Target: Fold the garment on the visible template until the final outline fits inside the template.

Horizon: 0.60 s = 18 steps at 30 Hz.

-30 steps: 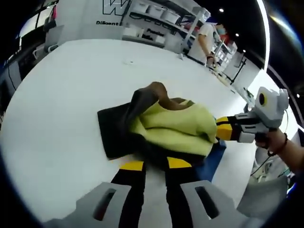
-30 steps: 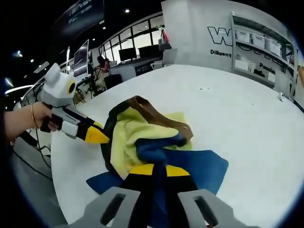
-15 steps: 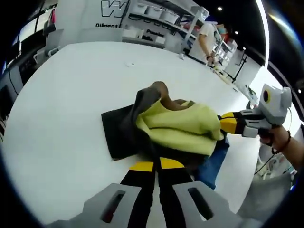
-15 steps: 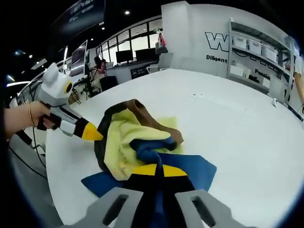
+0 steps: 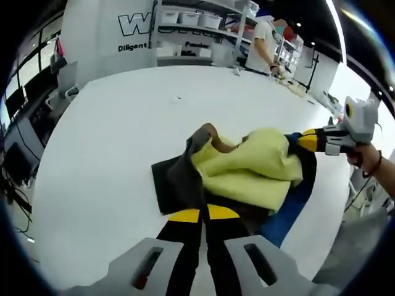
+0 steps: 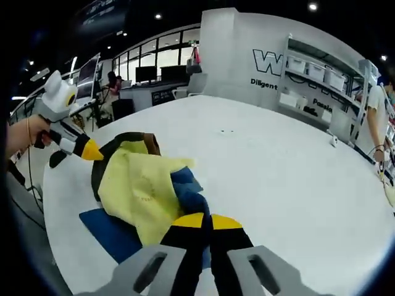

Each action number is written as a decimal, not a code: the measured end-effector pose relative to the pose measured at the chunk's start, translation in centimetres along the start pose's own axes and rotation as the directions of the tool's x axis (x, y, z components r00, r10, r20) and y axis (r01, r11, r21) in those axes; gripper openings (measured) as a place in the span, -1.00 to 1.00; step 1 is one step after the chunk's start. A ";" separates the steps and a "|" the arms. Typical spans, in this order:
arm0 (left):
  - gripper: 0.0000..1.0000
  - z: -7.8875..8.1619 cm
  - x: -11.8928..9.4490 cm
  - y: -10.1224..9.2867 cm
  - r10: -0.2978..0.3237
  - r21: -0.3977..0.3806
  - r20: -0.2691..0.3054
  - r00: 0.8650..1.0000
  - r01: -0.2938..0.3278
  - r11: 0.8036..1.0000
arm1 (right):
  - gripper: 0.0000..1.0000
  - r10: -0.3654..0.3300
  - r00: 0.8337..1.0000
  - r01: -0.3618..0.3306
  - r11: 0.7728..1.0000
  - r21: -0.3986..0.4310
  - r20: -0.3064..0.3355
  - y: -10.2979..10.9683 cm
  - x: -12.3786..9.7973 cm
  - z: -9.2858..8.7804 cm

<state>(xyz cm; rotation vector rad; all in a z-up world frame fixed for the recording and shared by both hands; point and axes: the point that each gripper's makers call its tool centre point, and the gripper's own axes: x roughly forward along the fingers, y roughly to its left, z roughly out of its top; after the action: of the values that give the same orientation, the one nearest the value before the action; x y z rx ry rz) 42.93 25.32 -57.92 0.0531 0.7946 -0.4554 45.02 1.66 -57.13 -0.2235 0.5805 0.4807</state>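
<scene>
White table (image 5: 111,148), shelved showroom behind

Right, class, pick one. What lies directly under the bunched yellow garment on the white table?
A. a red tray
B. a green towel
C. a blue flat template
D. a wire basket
C: in the right gripper view a flat blue template sticks out from under the yellow garment on the white table.
</scene>
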 end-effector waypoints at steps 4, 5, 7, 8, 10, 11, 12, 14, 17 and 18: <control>-0.99 0.1 -0.5 1.2 0.044 0.039 -0.010 0.999 -0.044 0.998 | -1.00 -0.030 1.000 0.030 1.000 -0.009 -0.002 -1.1 -0.4 0.4; -0.99 0.3 -0.7 1.6 0.062 0.055 -0.003 0.998 -0.062 0.997 | -1.00 -0.055 0.998 0.054 0.997 -0.055 -0.013 -1.7 -0.5 0.5; -0.99 0.7 -1.2 2.4 0.088 0.071 0.007 0.996 -0.088 0.994 | -1.00 -0.087 0.996 0.085 0.992 -0.095 -0.018 -2.4 -0.7 0.7; -0.99 1.3 -1.5 2.7 0.084 0.061 0.030 0.996 -0.085 0.994 | -1.00 -0.073 0.997 0.072 0.995 -0.073 -0.012 -2.4 -0.7 0.9; -0.99 1.9 -1.7 2.7 0.053 -0.018 0.061 0.997 -0.052 0.998 | -1.00 -0.069 0.998 0.069 0.997 -0.036 -0.002 -2.8 -0.7 1.2; -0.99 2.1 -1.7 3.0 0.050 -0.038 0.065 0.997 -0.048 0.998 | -1.00 -0.071 0.997 0.071 0.997 -0.035 -0.002 -3.0 -0.7 1.2; -0.99 2.1 -2.0 3.6 0.064 -0.023 0.062 0.996 -0.062 0.998 | -1.00 -0.079 0.997 0.079 0.996 -0.049 -0.003 -3.1 -0.7 1.2; -0.99 2.3 -2.2 4.2 0.088 0.004 0.057 0.995 -0.088 0.996 | -1.00 -0.094 0.996 0.093 0.993 -0.068 -0.011 -3.4 -0.7 1.2; -0.99 2.9 -2.5 4.3 0.088 0.007 0.083 0.993 -0.089 0.996 | -1.00 -0.088 0.996 0.088 0.995 -0.056 0.001 -3.5 -0.5 1.4; -0.99 2.9 -2.3 4.2 0.083 0.007 0.081 0.993 -0.084 0.996 | -1.00 -0.086 0.996 0.086 0.995 -0.054 -0.001 -3.5 -0.4 1.4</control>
<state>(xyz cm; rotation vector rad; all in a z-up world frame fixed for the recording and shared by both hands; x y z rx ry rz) 45.20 29.40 -54.78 0.0770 0.7076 -0.3799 47.10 -1.05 -55.55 -0.2996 0.5592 0.4127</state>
